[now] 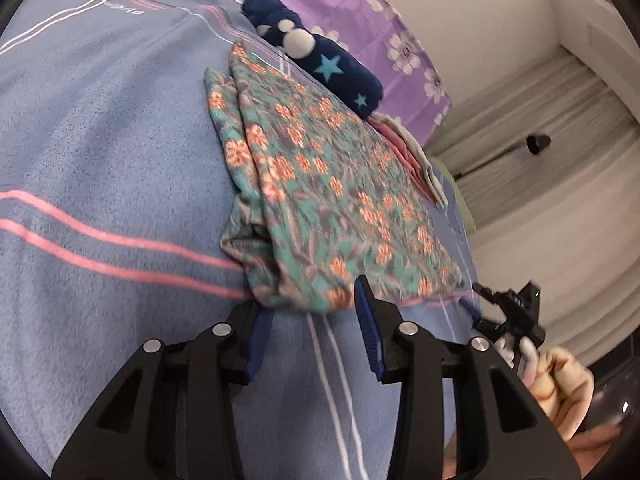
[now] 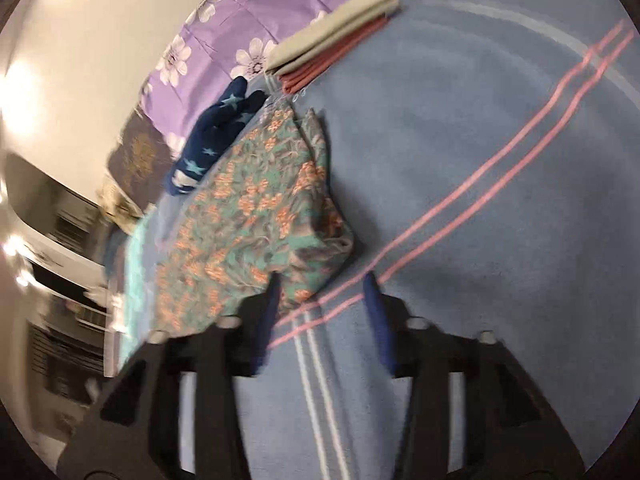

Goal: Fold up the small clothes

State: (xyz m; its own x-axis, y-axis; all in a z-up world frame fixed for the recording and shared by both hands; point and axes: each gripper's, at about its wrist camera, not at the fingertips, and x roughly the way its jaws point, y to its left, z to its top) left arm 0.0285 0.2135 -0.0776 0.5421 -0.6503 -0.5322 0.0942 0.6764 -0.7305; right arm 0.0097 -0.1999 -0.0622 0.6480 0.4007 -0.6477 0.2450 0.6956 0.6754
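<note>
While the floral cloth (image 1: pixel 320 184) lies part-folded on the bed, both tongs hang at its near edge.

Left view, cloth: on the blue blanket (image 1: pixel 100 140), a doubled ridge along its left side, the near hem bunched.
Left view, left tongs (image 1: pixel 316 320): apart, empty; the hem sits just beyond the pads, the right finger (image 1: pixel 366 320) overlapping it in view, contact unclear.
Left view, right tongs (image 1: pixel 476 304): low at the right, by the cloth's near right corner; a hand (image 1: pixel 560 380) holds them.
Left view, neighbours: navy star piece (image 1: pixel 340 68) touching the far edge, a folded stack (image 1: pixel 412 156) at the far right.

Right view, right tongs (image 2: pixel 320 296): apart, empty; picture blurred. The left finger (image 2: pixel 272 304) overlaps the near corner.
Right view, cloth (image 2: pixel 248 208): far-left of the tongs; stack (image 2: pixel 332 40) well beyond.

Step, as judged: between folds, taking a fresh hold on the near hem.
Next move: both tongs likely must pinch all layers, then carry the hem away.
Room: open blanket (image 2: pixel 480 160) to the right in this view; the bed edge and navy piece crowd the other side.
</note>
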